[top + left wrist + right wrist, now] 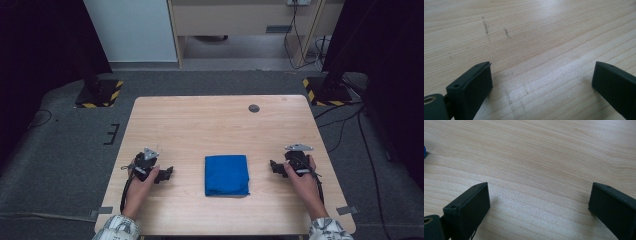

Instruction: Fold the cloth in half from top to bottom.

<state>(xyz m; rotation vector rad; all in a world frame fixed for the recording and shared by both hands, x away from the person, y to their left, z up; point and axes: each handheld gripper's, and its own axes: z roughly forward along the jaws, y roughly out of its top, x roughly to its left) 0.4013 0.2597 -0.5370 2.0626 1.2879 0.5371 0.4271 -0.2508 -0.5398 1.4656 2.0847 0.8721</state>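
Now the left gripper [166, 173] at nine o'clock and right gripper [274, 166] at three flank the folded blue cloth [226, 174], jaws spread wide and empty, seemingly poised to take it.

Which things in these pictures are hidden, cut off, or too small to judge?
- Blue cloth, high view: folded, so its inner layers and underside are hidden.
- Blue cloth, right gripper view: just a sliver, cut off by the left edge.
- Dark round spot near the table's far edge, high view: too small to tell hole from cap.
- Left gripper and right gripper, high view: too small to judge how far their jaws are apart.
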